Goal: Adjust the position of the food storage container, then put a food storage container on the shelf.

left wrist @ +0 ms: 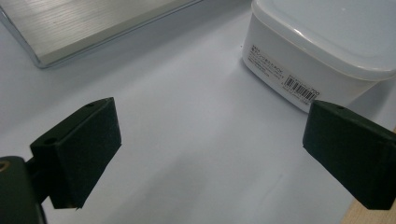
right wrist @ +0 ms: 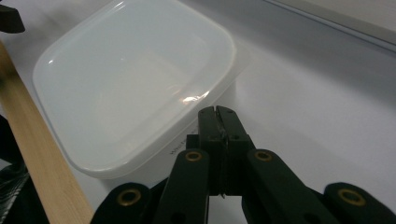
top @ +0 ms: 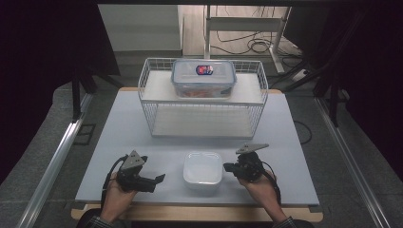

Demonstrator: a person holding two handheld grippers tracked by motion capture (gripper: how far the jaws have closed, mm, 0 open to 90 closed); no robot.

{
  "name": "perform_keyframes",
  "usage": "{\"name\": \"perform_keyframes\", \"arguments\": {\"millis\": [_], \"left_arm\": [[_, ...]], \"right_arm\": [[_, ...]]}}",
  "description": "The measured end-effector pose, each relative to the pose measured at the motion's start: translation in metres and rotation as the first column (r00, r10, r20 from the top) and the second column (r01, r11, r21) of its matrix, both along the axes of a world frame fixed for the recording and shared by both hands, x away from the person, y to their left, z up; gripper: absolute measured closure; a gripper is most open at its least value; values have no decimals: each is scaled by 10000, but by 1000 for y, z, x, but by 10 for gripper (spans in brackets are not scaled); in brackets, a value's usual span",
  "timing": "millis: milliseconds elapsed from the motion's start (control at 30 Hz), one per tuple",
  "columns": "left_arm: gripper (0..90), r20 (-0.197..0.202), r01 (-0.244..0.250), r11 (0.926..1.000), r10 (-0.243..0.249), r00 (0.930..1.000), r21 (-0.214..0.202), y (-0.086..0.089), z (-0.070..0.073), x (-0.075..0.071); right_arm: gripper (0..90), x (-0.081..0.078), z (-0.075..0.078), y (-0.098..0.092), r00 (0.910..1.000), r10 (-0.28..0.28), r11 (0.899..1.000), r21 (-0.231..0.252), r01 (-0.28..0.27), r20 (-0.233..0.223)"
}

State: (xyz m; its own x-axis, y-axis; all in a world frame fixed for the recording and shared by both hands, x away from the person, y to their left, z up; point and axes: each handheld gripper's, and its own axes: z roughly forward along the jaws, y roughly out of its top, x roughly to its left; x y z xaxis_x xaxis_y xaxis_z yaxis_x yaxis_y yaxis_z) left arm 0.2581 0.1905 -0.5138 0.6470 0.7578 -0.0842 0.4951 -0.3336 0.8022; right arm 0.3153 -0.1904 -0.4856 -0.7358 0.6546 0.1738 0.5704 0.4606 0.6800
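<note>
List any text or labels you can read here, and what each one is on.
None can be read.
White box: printed lines and a barcode on its side wall, too small to read.
Clear lidded box on the wire rack: a red and blue sticker on its lid, too blurred to read.

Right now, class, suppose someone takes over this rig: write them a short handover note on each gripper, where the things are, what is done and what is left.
Left gripper: open, holding nothing, low on the table left of the white container.
Right gripper: shut, holding nothing, tips just beside the container's right rim.
White container: lidded, near the front edge between both grippers, not gripped.
Wire rack: behind it, with a clear lidded box on the top shelf; the lower shelf is free.
Done: nothing visibly handled yet.
Left: probably take hold of the white container.
</note>
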Motion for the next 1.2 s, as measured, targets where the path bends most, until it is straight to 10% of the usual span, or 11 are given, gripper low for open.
{"name": "perform_keyframes", "arguments": {"millis": [200,467,1200], "left_arm": [[39,20,-22,10000,22,10000,59,1,-1,0],[39,-113,27,9997,-24,9999,224,-1,-2,1],[83,-251,1048,9929,-1064,9940,-569,-34,15,10]], "right_arm": [[505,4,0,-15,9971,-499,9987,70,496,571],[250,7,0,-24,9953,-782,9961,441,758,568],[54,-16,10,-3,9928,-137,9991,407,89,1188]]}}
